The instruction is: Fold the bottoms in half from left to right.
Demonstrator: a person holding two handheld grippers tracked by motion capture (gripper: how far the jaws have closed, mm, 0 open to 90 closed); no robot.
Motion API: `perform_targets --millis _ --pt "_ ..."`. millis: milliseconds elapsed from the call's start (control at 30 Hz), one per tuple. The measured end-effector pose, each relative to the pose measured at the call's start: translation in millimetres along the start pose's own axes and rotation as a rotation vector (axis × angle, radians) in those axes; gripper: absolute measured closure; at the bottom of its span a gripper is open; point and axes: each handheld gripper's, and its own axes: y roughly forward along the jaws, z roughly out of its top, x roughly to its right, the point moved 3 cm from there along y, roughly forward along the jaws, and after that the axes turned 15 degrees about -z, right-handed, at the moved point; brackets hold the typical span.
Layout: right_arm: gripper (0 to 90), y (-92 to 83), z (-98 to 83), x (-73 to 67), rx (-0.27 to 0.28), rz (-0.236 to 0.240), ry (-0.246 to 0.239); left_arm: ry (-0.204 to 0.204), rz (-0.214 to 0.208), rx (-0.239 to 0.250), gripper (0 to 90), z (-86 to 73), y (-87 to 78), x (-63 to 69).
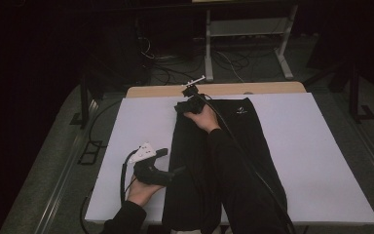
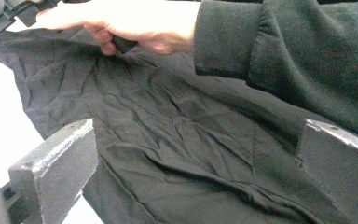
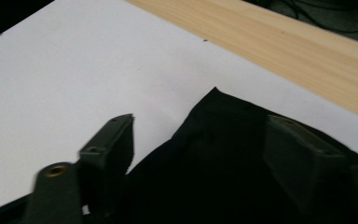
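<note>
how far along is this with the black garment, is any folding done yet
Done: the black garment lies spread lengthwise on the white mat. No finished fold shows. In hand: the right tool is at the garment's far corner, jaws open around the cloth, nothing pinched. The left tool sits open at the left edge, near the middle. Left, probably: gripping and whatever folding is meant.

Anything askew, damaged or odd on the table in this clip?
Nothing damaged or spilled. The black fabric garment lies lengthwise on the white table cover, its near end hanging over the table's front edge. The cloth is creased near the left gripper. Both the left gripper and the right gripper are open over it.
</note>
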Motion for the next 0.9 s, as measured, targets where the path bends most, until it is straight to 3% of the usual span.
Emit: perform_targets --millis 167,400,667,900 --pt "36.0 5.8 -2.6 -4.8 -0.012 0.018 0.033 0.0 -0.001 0.0 0.0 0.2 -0.2 -0.4" --pt "42.2 12.0 -5.3 -11.6 -0.024 0.006 0.009 0.001 -0.002 0.003 0.0 0.3 -0.4 -0.5" --pt "54.3 17.7 -5.5 -17.1 -0.044 -0.044 -0.021 0.0 0.001 0.0 0.0 0.0 -0.2 -0.9" --pt "78.6 17.0 -5.1 -18.0 -0.054 -0.089 -0.019 -0.002 0.001 -0.004 0.0 0.1 -0.9 0.0"
